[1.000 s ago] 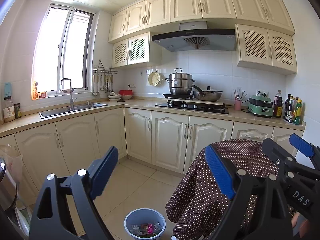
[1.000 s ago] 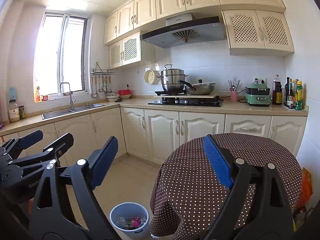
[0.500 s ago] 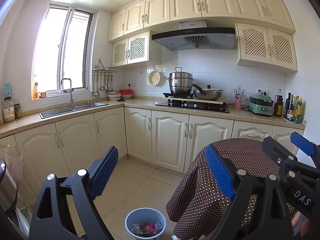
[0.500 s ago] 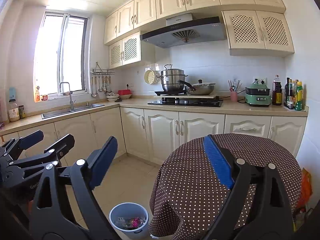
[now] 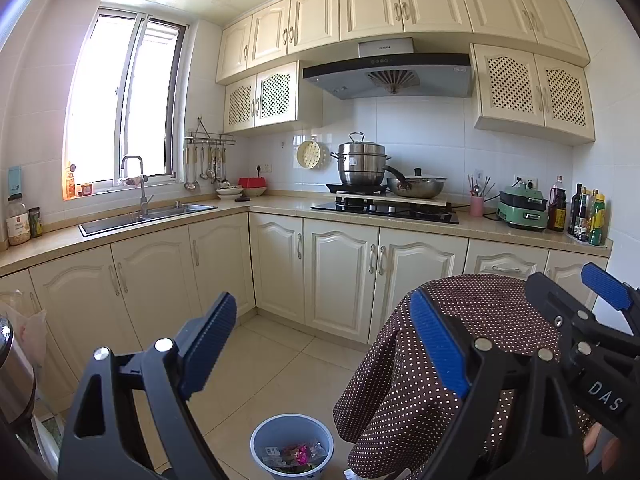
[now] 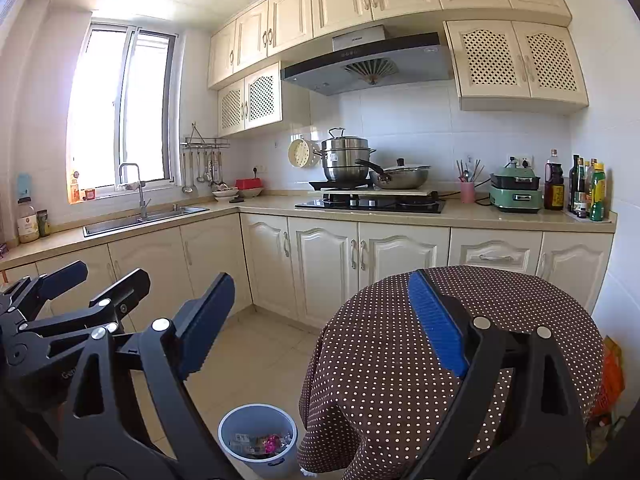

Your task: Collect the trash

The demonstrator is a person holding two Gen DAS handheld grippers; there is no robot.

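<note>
Both the left gripper [image 5: 324,344] and right gripper [image 6: 328,320] gape wide and empty, so I'd dip toward the bin [image 6: 258,436] squarely, minding the draped table [image 6: 500,312].

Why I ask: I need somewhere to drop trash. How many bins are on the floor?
1. A blue bin stands on the floor beside the dotted tablecloth, with trash inside. A shiny metal thing at the left edge might be another; I cannot tell.

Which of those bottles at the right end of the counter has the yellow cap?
The green bottle at the front right of the cluster; the others beside it are dark glass, and the big dark one stands left.
</note>
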